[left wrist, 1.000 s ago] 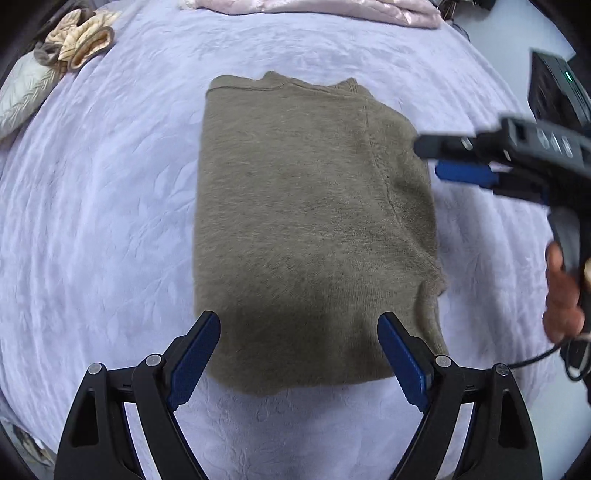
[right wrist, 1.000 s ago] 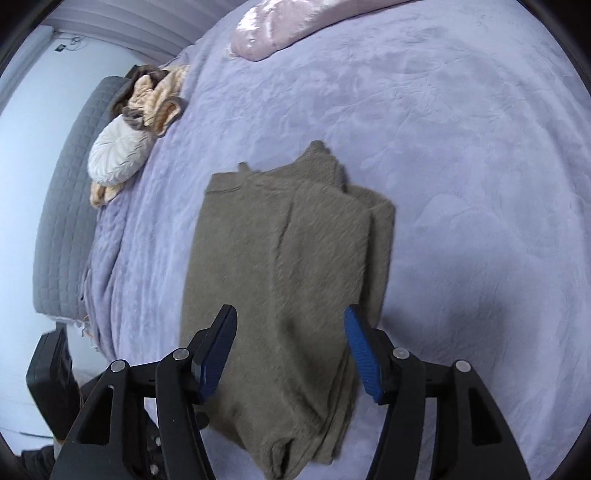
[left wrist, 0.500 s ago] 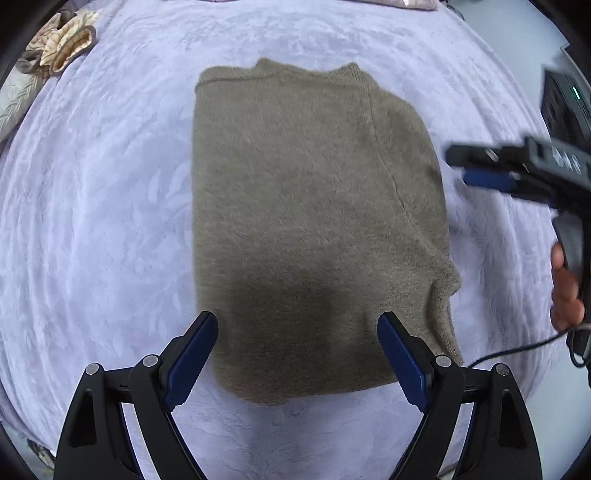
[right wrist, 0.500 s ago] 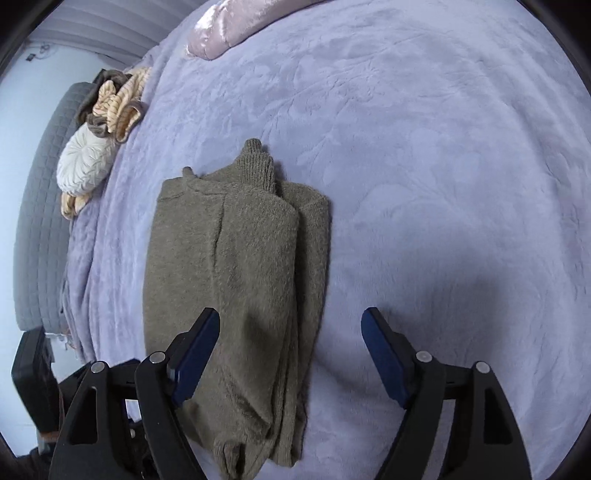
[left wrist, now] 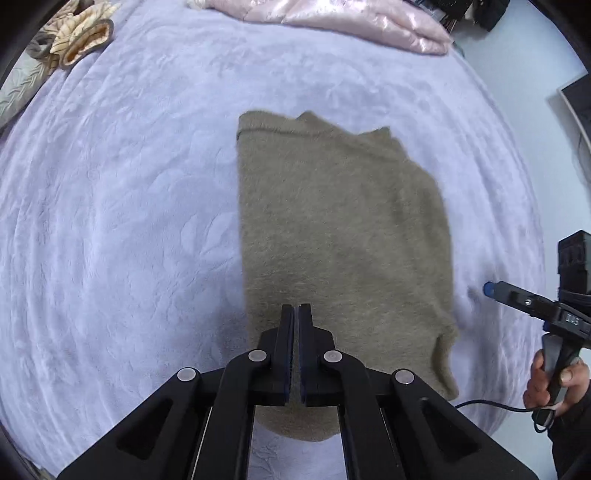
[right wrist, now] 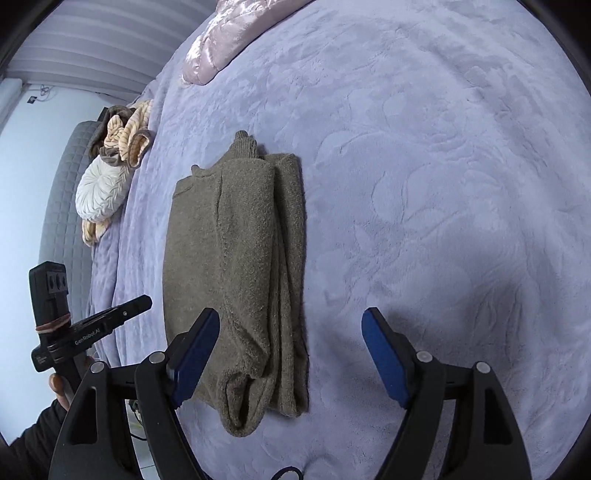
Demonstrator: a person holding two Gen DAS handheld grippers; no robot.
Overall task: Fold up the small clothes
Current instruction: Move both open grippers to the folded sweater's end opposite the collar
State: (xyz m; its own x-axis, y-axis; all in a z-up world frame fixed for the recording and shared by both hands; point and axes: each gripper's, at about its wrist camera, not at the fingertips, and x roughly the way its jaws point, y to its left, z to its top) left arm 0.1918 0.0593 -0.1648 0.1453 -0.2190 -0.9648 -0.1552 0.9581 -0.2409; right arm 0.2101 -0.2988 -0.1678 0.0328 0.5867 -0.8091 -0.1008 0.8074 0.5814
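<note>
An olive-brown knitted sweater (left wrist: pixel 343 240) lies folded into a long rectangle on the lilac bedspread (left wrist: pixel 129 221). My left gripper (left wrist: pixel 296 310) hovers over its near end, shut, with nothing between its fingers. Seen from the right wrist, the sweater (right wrist: pixel 236 258) shows stacked layers along its right edge and a collar at the far end. My right gripper (right wrist: pixel 291 314) is open wide over the sweater's near right edge and the bare bedspread (right wrist: pixel 424 184), holding nothing. Each gripper shows in the other's view: the right gripper (left wrist: pixel 491 290) at the right, the left gripper (right wrist: pixel 142 302) at the left.
A pink satin quilt (left wrist: pixel 332 18) lies at the far end of the bed. Near the grey headboard (right wrist: pixel 62 206) sit a striped beige garment (right wrist: pixel 125 140) and a white round cushion (right wrist: pixel 103 192). A hand (left wrist: pixel 554 380) holds the right gripper's handle past the bed's edge.
My left gripper has gone from wide open to shut and drawn back from the sweater. My right gripper has opened wider and shifted right, off the sweater's middle.
</note>
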